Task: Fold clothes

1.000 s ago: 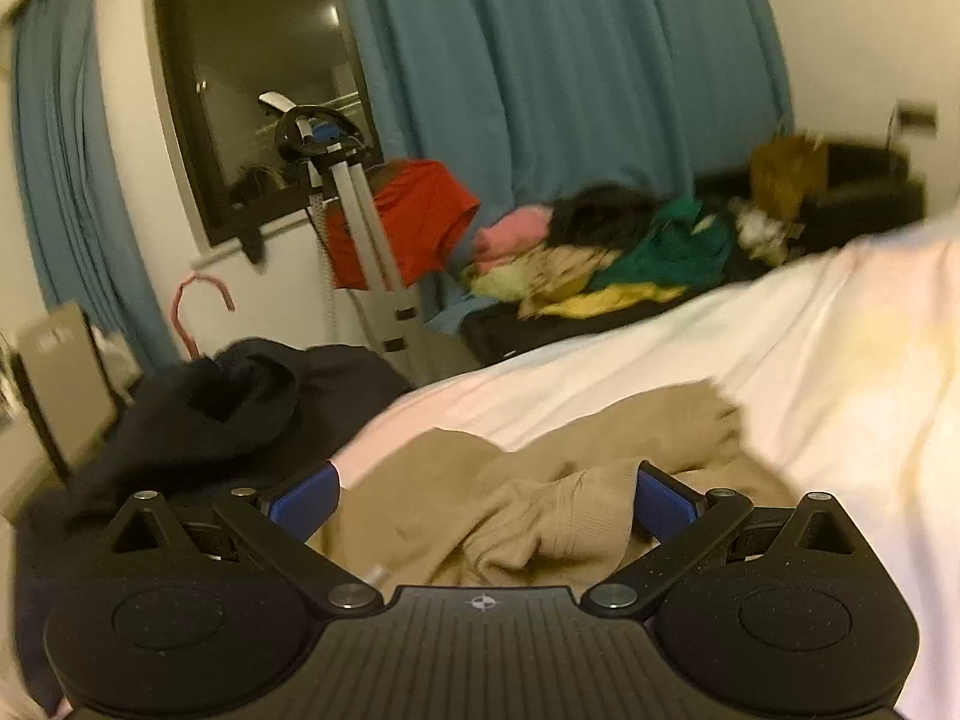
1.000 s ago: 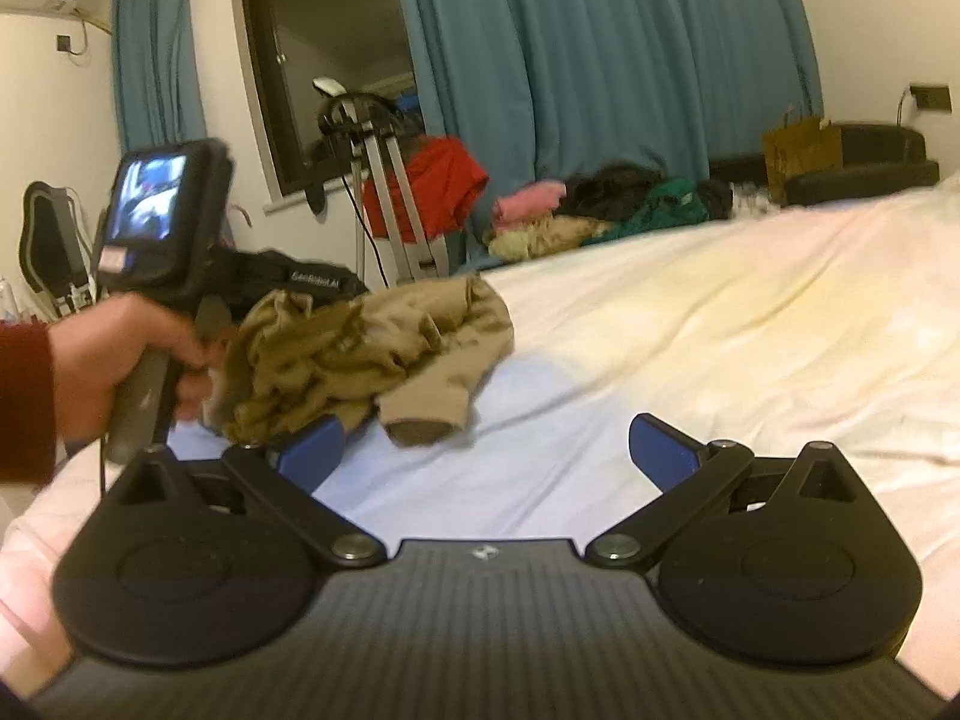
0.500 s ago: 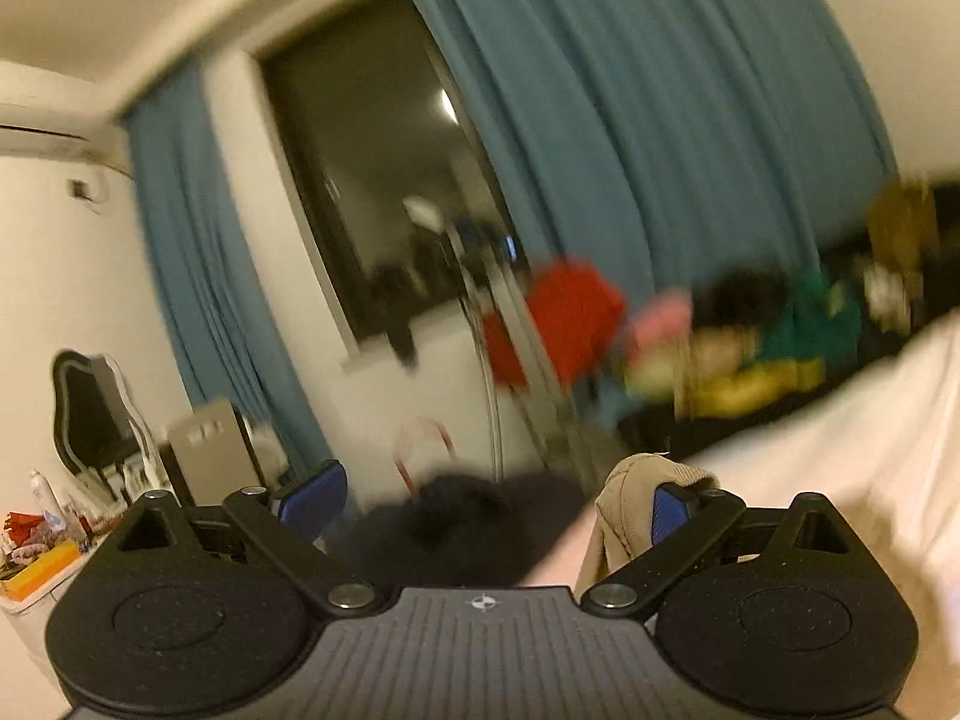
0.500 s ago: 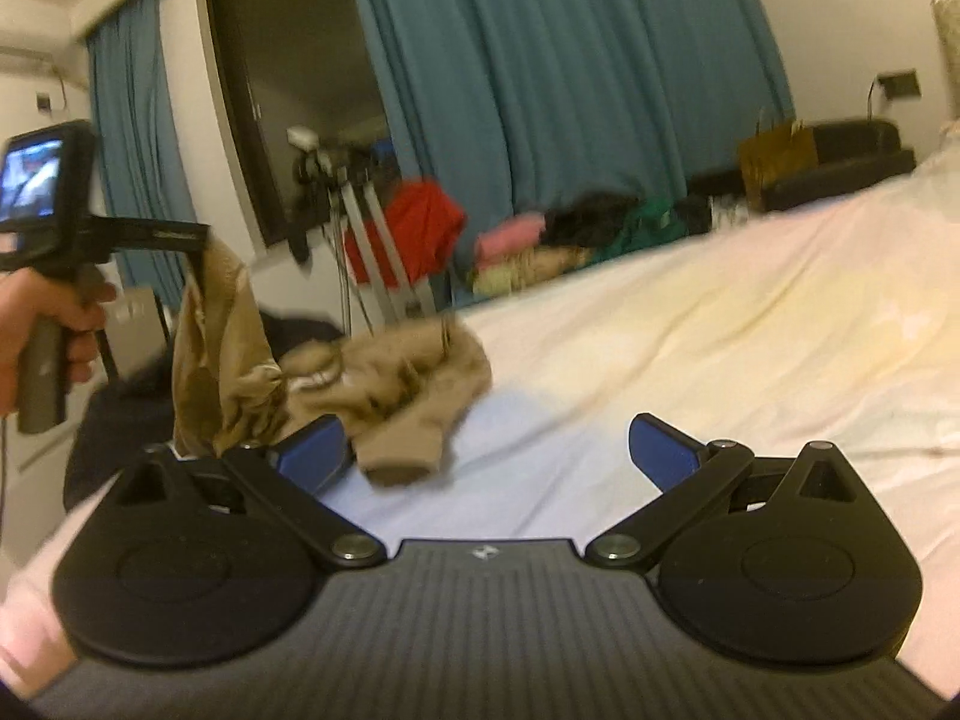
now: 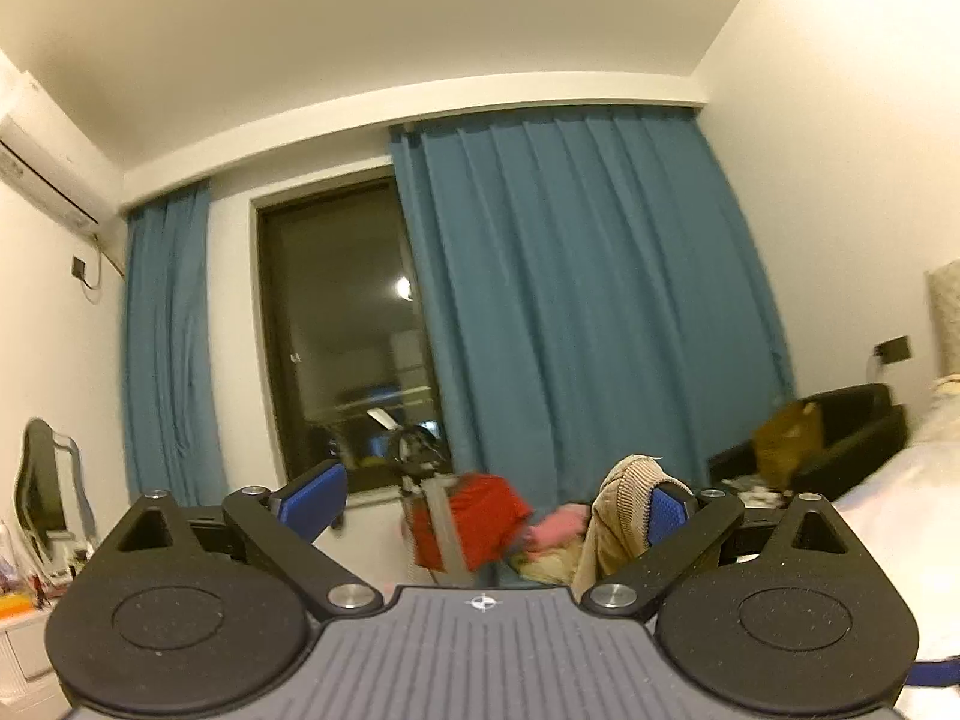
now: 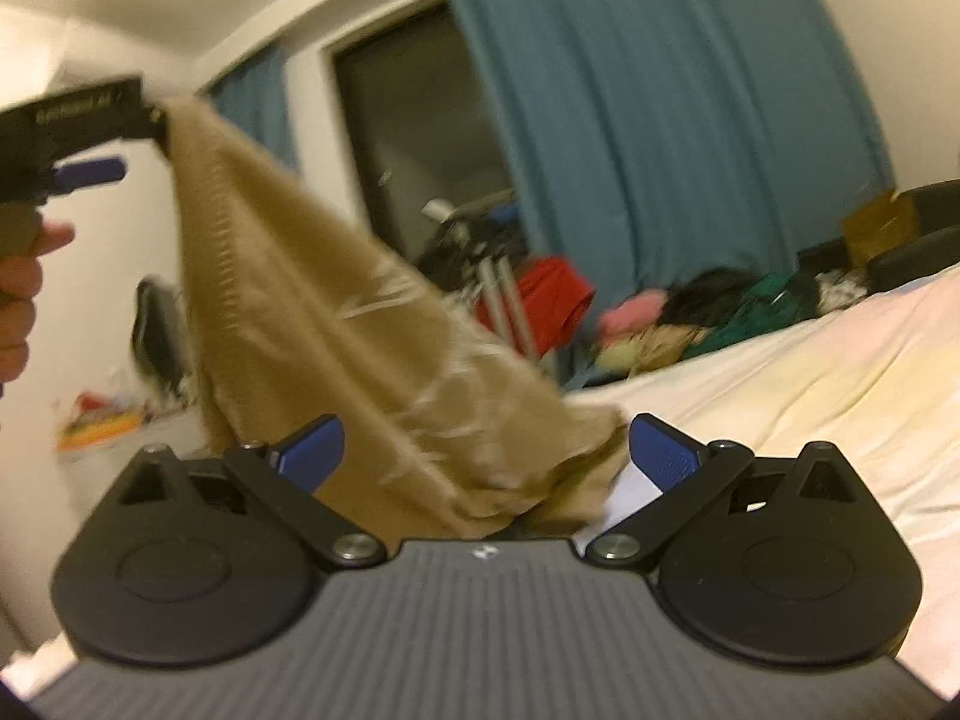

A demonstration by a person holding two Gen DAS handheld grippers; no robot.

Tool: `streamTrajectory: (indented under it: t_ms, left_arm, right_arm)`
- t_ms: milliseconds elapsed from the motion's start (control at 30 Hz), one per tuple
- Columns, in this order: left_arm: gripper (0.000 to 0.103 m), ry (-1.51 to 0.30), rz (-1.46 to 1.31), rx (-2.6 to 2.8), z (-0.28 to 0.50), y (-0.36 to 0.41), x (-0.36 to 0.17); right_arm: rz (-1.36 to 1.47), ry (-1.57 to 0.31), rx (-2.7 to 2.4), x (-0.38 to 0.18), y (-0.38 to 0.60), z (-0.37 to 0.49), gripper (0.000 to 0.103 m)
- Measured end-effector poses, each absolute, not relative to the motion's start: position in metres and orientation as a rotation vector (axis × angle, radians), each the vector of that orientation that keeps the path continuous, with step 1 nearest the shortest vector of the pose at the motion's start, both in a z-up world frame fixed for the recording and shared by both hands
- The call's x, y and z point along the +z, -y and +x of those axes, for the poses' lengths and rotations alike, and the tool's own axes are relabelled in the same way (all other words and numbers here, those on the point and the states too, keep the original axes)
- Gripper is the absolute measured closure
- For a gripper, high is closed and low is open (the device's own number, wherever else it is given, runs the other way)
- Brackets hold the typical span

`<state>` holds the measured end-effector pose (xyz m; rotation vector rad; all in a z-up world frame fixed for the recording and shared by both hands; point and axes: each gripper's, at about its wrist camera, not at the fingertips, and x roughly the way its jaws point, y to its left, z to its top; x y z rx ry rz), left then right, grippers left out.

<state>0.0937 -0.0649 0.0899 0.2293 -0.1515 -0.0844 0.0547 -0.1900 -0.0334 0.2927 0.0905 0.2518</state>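
left gripper [image 5: 489, 507] spread | tan sweater [image 5: 618, 510] draped (right finger)

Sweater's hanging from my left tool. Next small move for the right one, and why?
Probably shut the right tool on the lower fold of the tan sweater: it sits between those open jaws, and the left tool, open too, merely hooks the top.

Each gripper is matt black: the left gripper [image 5: 489, 501] and right gripper [image 6: 486, 447] share a ribbed grey-black deck with a small crosshair mark, two round dimpled discs, silver pivot screws, angled link arms and blue textured finger pads [image 6: 663, 444]
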Motion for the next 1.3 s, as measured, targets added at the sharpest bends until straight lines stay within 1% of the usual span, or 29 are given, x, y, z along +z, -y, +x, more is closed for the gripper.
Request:
streamTrajectory:
  t_ms: [200, 233, 333, 367, 400, 567, 633, 667, 733, 767, 800, 833, 900, 933, 1067, 1167, 1233, 1267, 1300]
  left_arm:
    - [0.004, 0.092, 0.117, -0.090, 0.089, 0.022, 0.067]
    - [0.004, 0.082, 0.098, -0.090, 0.088, 0.015, 0.063]
    - [0.004, 0.052, 0.041, -0.093, 0.086, -0.007, 0.052]
    - [0.004, 0.042, 0.023, -0.094, 0.085, -0.014, 0.048]
    - [0.004, 0.032, 0.004, -0.095, 0.084, -0.021, 0.044]
    - [0.004, -0.006, -0.031, -0.064, 0.094, -0.045, 0.022]
    - [0.004, -0.032, -0.066, -0.058, 0.104, -0.053, 0.018]
    - [0.004, -0.046, -0.087, -0.054, 0.109, -0.058, 0.016]
    - [0.004, -0.062, -0.099, -0.043, 0.106, -0.067, 0.005]
    - [0.004, -0.068, -0.089, -0.030, 0.107, -0.069, 0.002]
    - [0.004, -0.076, -0.077, -0.018, 0.109, -0.070, -0.002]
    - [0.004, -0.085, -0.067, -0.009, 0.110, -0.071, -0.004]
    - [0.004, -0.101, -0.067, -0.008, 0.113, -0.069, -0.005]
    - [0.004, -0.108, -0.072, -0.010, 0.117, -0.067, -0.005]
    - [0.004, -0.139, -0.068, -0.050, 0.117, -0.056, -0.005]
    - [0.003, -0.182, -0.032, -0.113, 0.114, -0.037, -0.010]
    - [0.003, -0.222, -0.034, -0.171, 0.114, -0.026, -0.018]
    - [0.003, -0.234, -0.046, -0.212, 0.114, -0.023, -0.025]
    - [0.003, -0.252, -0.055, -0.237, 0.116, -0.020, -0.031]
  right_arm:
    - [0.116, -0.189, 0.436, -0.034, 0.125, 0.033, 0.001]
    - [0.097, -0.202, 0.440, -0.038, 0.118, 0.034, 0.003]
    - [0.026, -0.256, 0.436, -0.053, 0.098, 0.044, 0.018]
    - [0.000, -0.280, 0.423, -0.056, 0.092, 0.050, 0.031]
    - [-0.027, -0.314, 0.404, -0.062, 0.087, 0.059, 0.033]
    - [-0.061, -0.405, 0.392, -0.085, 0.080, 0.094, 0.034]
    - [-0.124, -0.463, 0.430, -0.095, 0.069, 0.105, 0.037]
    - [-0.140, -0.474, 0.430, -0.099, 0.066, 0.108, 0.042]
    - [-0.144, -0.510, 0.412, -0.103, 0.069, 0.119, 0.057]
    - [-0.106, -0.527, 0.398, -0.101, 0.075, 0.120, 0.071]
    - [-0.068, -0.544, 0.384, -0.099, 0.081, 0.120, 0.077]
    - [-0.019, -0.554, 0.373, -0.095, 0.087, 0.122, 0.080]
    - [0.067, -0.536, 0.350, -0.084, 0.107, 0.120, 0.089]
    - [0.093, -0.512, 0.324, -0.076, 0.117, 0.116, 0.091]
    - [0.186, -0.408, 0.218, -0.045, 0.156, 0.101, 0.092]
    - [0.178, -0.337, 0.102, -0.030, 0.184, 0.101, 0.091]
    - [0.213, -0.373, 0.042, -0.036, 0.212, 0.113, 0.089]
    - [0.232, -0.398, 0.022, -0.040, 0.219, 0.118, 0.086]
    - [0.249, -0.463, 0.020, -0.048, 0.226, 0.125, 0.080]
